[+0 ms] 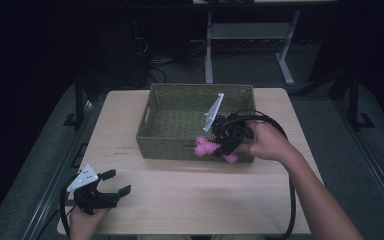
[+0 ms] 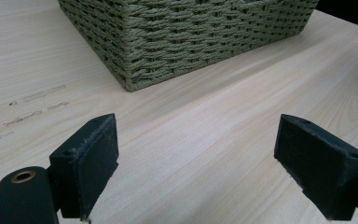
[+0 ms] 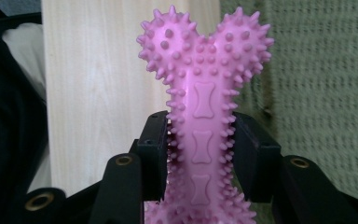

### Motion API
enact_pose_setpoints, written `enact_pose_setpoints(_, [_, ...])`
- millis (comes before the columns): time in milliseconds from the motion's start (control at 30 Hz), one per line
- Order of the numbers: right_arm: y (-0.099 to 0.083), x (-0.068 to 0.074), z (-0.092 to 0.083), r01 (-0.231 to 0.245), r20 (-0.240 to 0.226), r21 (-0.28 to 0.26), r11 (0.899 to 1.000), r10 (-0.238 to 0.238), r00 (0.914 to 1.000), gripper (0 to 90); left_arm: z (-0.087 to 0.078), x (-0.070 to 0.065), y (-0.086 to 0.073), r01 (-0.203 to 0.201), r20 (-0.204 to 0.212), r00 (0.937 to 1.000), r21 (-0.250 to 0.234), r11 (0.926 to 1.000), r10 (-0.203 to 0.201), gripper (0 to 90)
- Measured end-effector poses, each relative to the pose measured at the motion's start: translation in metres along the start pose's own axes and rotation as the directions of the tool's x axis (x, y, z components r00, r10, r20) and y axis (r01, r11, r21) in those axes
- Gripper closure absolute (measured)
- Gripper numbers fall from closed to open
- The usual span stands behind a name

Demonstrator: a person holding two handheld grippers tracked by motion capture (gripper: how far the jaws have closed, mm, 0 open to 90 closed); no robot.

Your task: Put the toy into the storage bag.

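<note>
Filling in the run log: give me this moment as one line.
right gripper: shut on pink spiky bone toy, at green woven basket's front wall | left gripper: open, empty, over wooden table

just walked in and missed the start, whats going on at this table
A person works at a wooden table with tongs in each hand. The right tongs are shut on a pink spiky bone-shaped chew toy, gripping its shaft and holding it at the near wall of a green woven basket. The basket's visible floor looks bare. The left tongs rest open near the table's front left corner, with nothing between them.
</note>
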State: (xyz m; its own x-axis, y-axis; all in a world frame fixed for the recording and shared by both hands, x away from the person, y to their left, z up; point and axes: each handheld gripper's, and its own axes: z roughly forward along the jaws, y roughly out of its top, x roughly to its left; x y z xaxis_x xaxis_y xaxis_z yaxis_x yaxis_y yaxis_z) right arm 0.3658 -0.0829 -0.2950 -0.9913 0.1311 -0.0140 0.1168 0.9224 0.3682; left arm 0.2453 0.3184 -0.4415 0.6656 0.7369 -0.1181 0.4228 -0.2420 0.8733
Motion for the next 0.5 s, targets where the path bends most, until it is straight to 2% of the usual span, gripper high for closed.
enact_pose_setpoints(400, [0.003,-0.026,-0.015,-0.033,0.03,0.005,0.999,0.033,0.999,58.2,0.0,0.001,0.0,0.0,0.004,1.0,-0.002,1.0,0.0,13.2])
enact_pose_setpoints(500, [0.003,-0.033,-0.015,-0.046,0.023,-0.002,0.999,0.046,0.9987,58.2,0.0,0.001,0.0,0.001,0.007,1.0,-0.003,1.0,-0.001,13.1])
